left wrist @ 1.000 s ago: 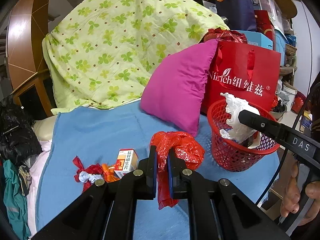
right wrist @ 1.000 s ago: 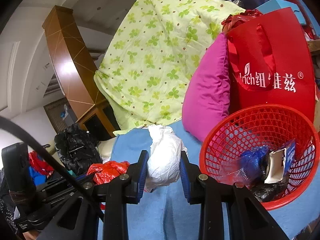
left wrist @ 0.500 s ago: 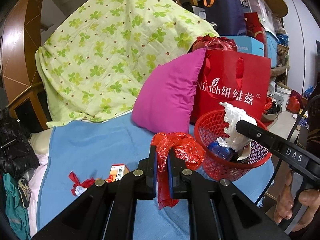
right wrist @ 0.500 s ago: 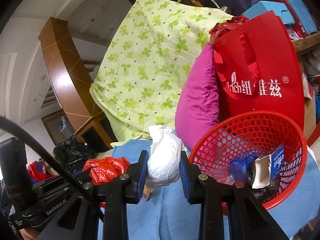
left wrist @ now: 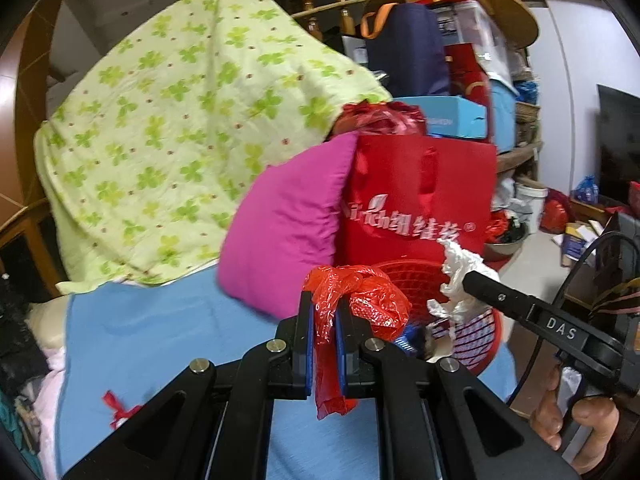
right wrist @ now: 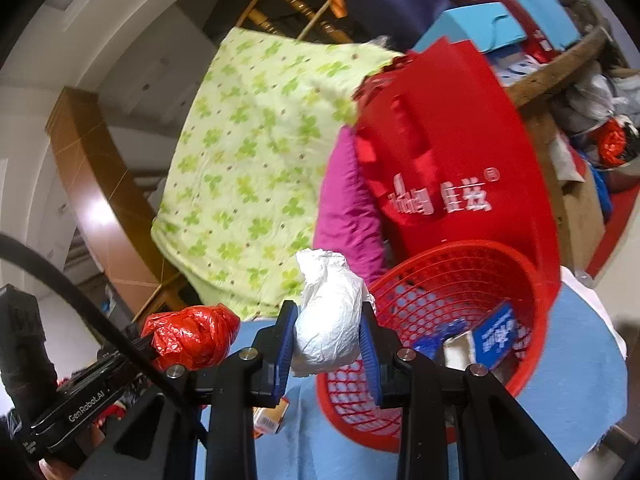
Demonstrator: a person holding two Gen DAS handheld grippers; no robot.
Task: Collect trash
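Note:
My left gripper (left wrist: 324, 316) is shut on a crumpled red plastic bag (left wrist: 360, 300) and holds it just left of the red mesh basket (left wrist: 476, 344). My right gripper (right wrist: 328, 336) is shut on a white plastic bag wad (right wrist: 326, 320) at the basket's (right wrist: 532, 292) left rim. The basket sits on the blue sheet (right wrist: 576, 364) and holds a blue packet (right wrist: 496, 332) and other scraps. In the left wrist view the right gripper (left wrist: 466, 280) with the white wad (left wrist: 460, 276) is over the basket. In the right wrist view the left gripper's red bag (right wrist: 192, 336) is at the left.
A magenta pillow (left wrist: 288, 224) and a red paper shopping bag (left wrist: 420, 200) stand behind the basket, against a green clover quilt (left wrist: 180, 140). A small orange box (right wrist: 272, 416) lies by the basket. Red ribbon scraps (left wrist: 116, 408) lie on the sheet at the left.
Both grippers have moved right and forward toward the basket with their bags. The orange box and most ribbon scraps have dropped out of the left wrist view.

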